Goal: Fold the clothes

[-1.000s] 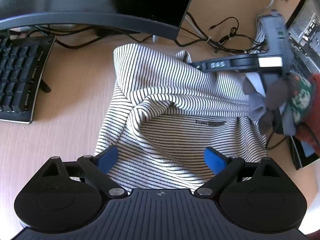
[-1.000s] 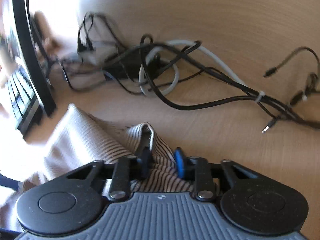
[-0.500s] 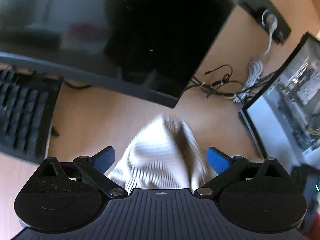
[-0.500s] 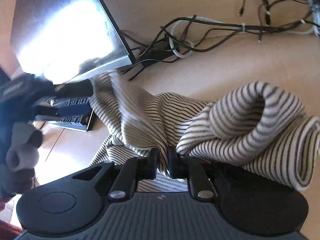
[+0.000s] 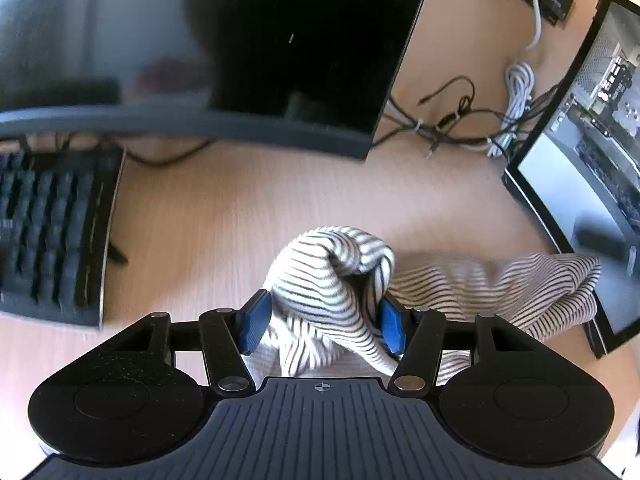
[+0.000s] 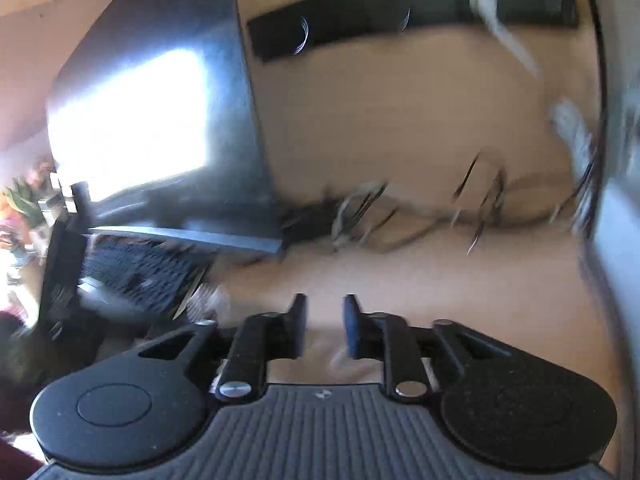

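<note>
1 striped shirt (image 5: pixel 332 292) betw. left gripper (image 5: pixel 322 320) fingers, 2 monitors (image 5: pixel 240 40), 1 keyboard (image 5: pixel 52 236)

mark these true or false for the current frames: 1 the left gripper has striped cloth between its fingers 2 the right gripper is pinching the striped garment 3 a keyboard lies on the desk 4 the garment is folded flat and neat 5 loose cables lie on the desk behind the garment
1. True: the striped garment bunches up between the pads of the left gripper.
2. False: the right gripper has a gap between its pads with nothing in it.
3. True: the keyboard sits on the desk.
4. False: it is crumpled in a heap.
5. True: the cables lie tangled there.
</note>
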A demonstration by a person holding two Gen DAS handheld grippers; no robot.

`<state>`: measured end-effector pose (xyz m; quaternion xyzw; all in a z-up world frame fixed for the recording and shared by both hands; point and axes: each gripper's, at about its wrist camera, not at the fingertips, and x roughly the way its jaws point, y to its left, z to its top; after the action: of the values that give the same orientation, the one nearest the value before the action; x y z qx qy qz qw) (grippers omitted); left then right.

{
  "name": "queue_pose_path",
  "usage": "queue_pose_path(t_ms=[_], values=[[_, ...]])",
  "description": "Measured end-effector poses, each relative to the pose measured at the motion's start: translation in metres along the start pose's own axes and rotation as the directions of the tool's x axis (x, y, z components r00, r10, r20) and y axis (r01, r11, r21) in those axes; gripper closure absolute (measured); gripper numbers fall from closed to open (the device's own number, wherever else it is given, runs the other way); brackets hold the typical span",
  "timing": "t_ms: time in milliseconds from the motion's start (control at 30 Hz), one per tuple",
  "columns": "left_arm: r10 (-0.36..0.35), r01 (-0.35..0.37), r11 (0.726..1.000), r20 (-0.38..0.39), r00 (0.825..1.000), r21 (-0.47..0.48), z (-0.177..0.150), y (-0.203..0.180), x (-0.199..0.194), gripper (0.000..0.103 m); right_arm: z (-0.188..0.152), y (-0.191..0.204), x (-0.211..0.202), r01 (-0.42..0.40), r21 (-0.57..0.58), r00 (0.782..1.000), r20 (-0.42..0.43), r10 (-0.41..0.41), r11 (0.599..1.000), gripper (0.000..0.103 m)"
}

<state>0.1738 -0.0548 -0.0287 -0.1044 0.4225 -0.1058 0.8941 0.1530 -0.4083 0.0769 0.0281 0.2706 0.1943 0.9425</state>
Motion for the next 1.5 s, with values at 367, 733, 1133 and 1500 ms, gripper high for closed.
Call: queue_pose_path(t_ms=[367, 733, 1133, 1500], values=[[-0.116, 0.1, 0.988, 0.147, 0.982, 0.116, 0.019, -0.024, -0.075, 0.028, -0.085, -0.038, 0.009, 0.101, 0.205, 0.984, -0.167, -0.067, 0.973, 0.08], [-0.053, 0.053, 0.998, -0.024, 0.998, 0.019, 0.003, -0.026, -0.016, 0.033, -0.07, -0.043, -0.002, 0.118, 0.064, 0.982, -0.159, -0.107, 0.991, 0.077], [0.036, -0.036, 0.999, 0.028, 0.999, -0.025, -0.022, -0.025, -0.029, 0.028, -0.02, -0.018, 0.068, -0.255, -0.198, 0.956, -0.199, 0.216, 0.946, 0.015], [0.056, -0.006, 0.913, 0.11, 0.992, -0.408, -0.051, 0.032, -0.117, 0.012, -0.037, 0.025, 0.078, -0.425, -0.321, 0.889, -0.326, 0.322, 0.847, 0.069]])
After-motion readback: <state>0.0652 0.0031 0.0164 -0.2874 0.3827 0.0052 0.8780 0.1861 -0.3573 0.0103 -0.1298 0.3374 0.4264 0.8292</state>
